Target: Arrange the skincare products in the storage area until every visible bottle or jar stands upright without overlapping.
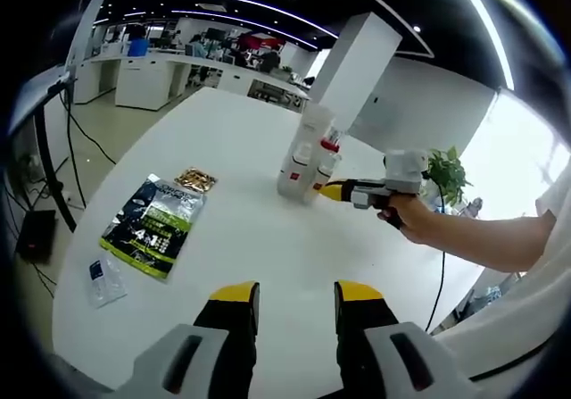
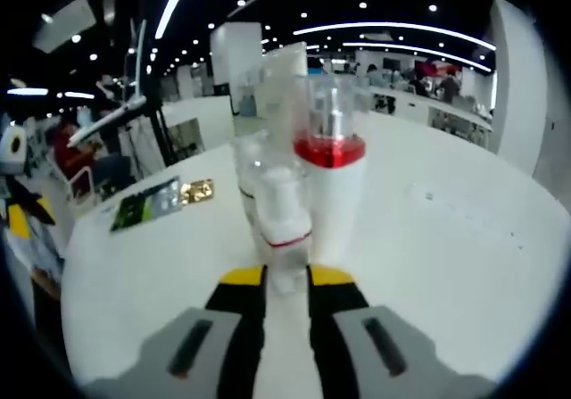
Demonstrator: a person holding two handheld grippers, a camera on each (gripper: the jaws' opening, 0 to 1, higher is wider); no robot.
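The setting was an open-plan office under strip ceiling lights, and the work lay on a large white round tabletop. The skincare products stood in a tight cluster near the far middle of that tabletop: a tall white bottle, a clear-capped white bottle with a red band, and a small white bottle with a clear cap and thin red ring. All appeared upright, standing touching or just beside one another.

My right tongs were at the cluster, the yellow-tipped jaws narrowed around the base of the small bottle; I judged them closed on it, though actual contact was hard to confirm. In the left gripper view those tongs reached in from the right side, level with the tabletop. My left tongs hung well back from the cluster, jaws parted and holding nothing.

A green and black printed pouch, a small gold foil packet and a clear flat sachet lay apart to one side.

The step in hand, as I assessed it, was separating the small bottle from its neighbours. Doing it well called for a low, square grip, a straight slide or lift away from the red-banded bottle, and no sideways nudge, since the tall bottle looked liable to topple.
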